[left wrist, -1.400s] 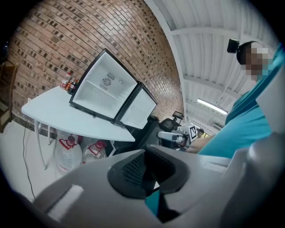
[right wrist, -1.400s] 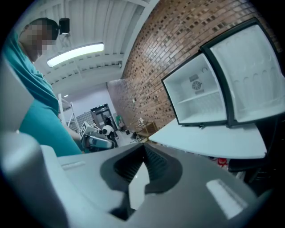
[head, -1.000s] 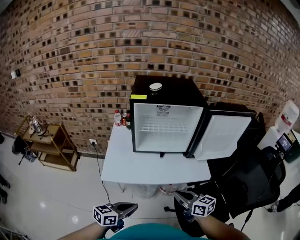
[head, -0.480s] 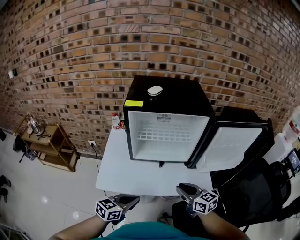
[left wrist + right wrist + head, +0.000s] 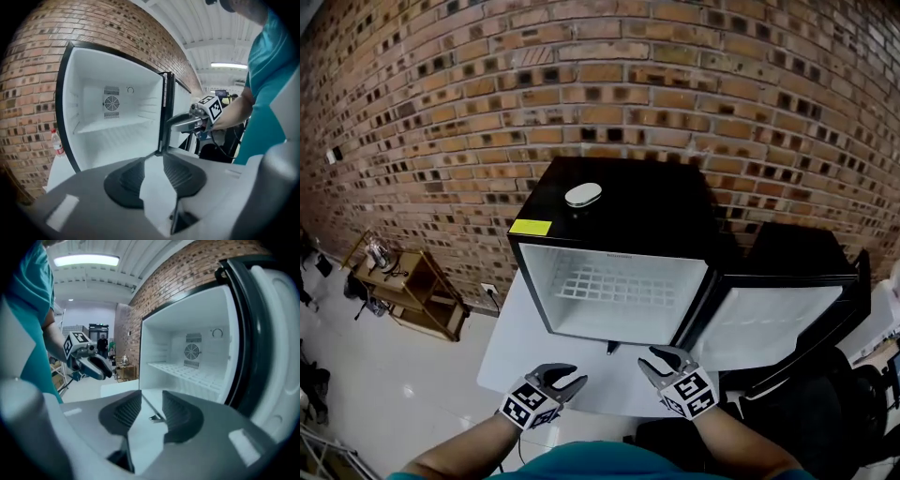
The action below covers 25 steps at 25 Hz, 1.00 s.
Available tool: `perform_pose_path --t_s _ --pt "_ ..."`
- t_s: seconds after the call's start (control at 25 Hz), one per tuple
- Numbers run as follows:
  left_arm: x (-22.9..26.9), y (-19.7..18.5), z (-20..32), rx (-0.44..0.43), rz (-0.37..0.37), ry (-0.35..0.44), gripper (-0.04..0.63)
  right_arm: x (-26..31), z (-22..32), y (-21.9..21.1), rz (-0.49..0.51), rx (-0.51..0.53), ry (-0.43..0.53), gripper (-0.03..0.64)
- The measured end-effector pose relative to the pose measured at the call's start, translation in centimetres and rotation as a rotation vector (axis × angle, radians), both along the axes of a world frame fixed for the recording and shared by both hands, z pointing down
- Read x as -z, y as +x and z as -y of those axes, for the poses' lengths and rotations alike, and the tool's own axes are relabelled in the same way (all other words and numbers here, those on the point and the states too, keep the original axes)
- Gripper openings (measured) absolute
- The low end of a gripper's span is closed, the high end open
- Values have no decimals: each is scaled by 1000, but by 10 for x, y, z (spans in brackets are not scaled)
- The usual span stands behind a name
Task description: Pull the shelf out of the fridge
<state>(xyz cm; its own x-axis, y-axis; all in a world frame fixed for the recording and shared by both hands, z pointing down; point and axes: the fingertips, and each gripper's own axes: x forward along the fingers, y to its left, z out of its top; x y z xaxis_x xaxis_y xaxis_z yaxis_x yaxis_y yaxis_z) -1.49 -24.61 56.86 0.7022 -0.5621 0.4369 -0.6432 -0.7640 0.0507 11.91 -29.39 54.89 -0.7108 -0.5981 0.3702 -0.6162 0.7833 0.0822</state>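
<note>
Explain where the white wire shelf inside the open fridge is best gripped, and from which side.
Probably its front edge, approached through the open front of the fridge. The shelf lies level, walled in at back and both sides, so only that edge is reachable.

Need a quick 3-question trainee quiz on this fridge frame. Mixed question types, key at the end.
1. True or false: the wire shelf sits inside the fridge.
2. What lies on top of the fridge? A) a white oval object B) a bottle C) nothing
3. What do the left gripper and right gripper hold?

Key: 1 true. 2 A. 3 nothing: both sets of jaws have just been opening and stand apart, empty.
</note>
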Motion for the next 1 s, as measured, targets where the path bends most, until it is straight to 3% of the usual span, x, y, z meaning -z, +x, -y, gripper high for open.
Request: perform_pose_path --t_s 0.16,0.44,0.64,0.76,1.0 --pt "2 8 43 -38 127 111 189 0 35 -9 -74 -21 41 149" --pt "1 18 114 -73 273 360 222 2 86 -32 -260 -70 167 197" --pt "3 28 152 -126 477 525 224 7 106 -49 -412 -70 291 211" --pt "-3 34 167 -134 564 573 224 2 123 -50 -475 -93 316 219" --pt "-6 38 201 -98 672 596 224 -12 153 -48 -625 -110 367 235"
